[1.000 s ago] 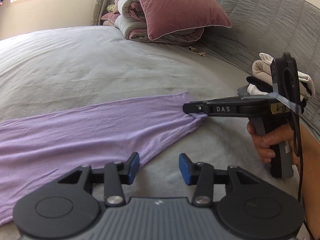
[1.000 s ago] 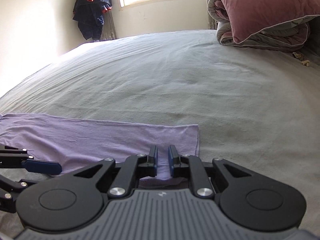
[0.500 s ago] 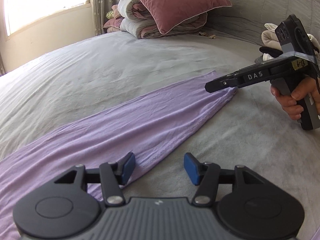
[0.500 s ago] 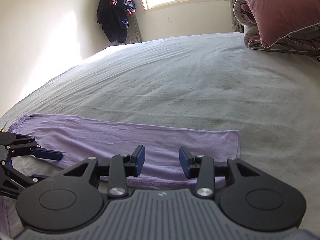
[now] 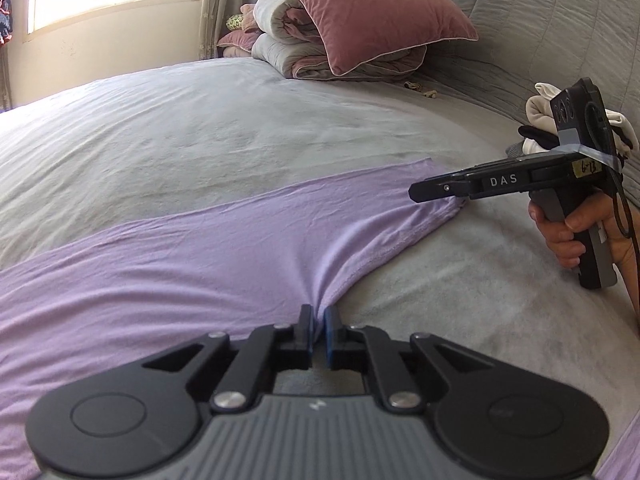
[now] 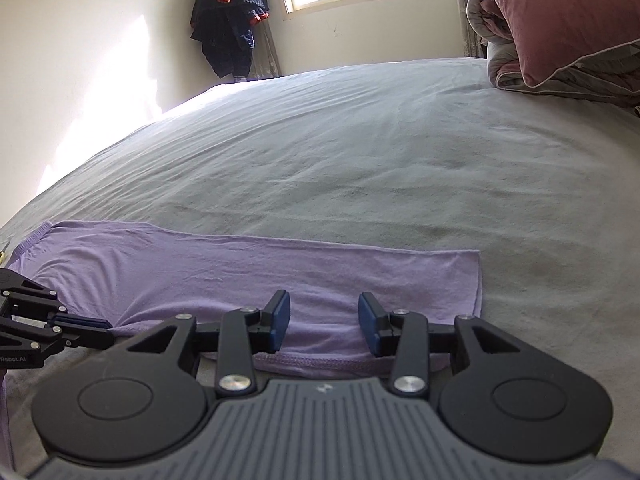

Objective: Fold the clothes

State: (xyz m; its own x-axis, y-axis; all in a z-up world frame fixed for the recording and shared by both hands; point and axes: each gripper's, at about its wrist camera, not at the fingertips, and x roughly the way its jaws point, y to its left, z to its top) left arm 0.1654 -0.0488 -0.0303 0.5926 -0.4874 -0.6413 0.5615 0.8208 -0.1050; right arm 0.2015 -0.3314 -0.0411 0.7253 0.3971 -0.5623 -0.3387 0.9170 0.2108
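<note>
The purple garment (image 5: 208, 248) lies flat as a long strip on the grey bed (image 5: 200, 132), near its front edge. Your left gripper (image 5: 318, 330) has just been closing and now pinches the garment's near hem; cloth puckers up into the pads, so the grip is made. Your right gripper (image 6: 323, 322) has just been opening: its jaws stand apart with the near hem lying between them, and no pad presses on the cloth. In the left view the right gripper sits at the strip's far end corner.

Judgement: the left end is clamped for a lift and the right end is being regripped, so that both ends can be carried together for a fold.

Edges: the far hem runs straight, and the right-hand end (image 6: 476, 280) is square. Beyond the strip the bed lies bare up to the pillow (image 5: 376, 12) and rolled bedding (image 5: 280, 28), which allows a forward fold. A small clothes pile (image 5: 540, 120) sits behind your right hand (image 5: 568, 236); keep clear of it.
</note>
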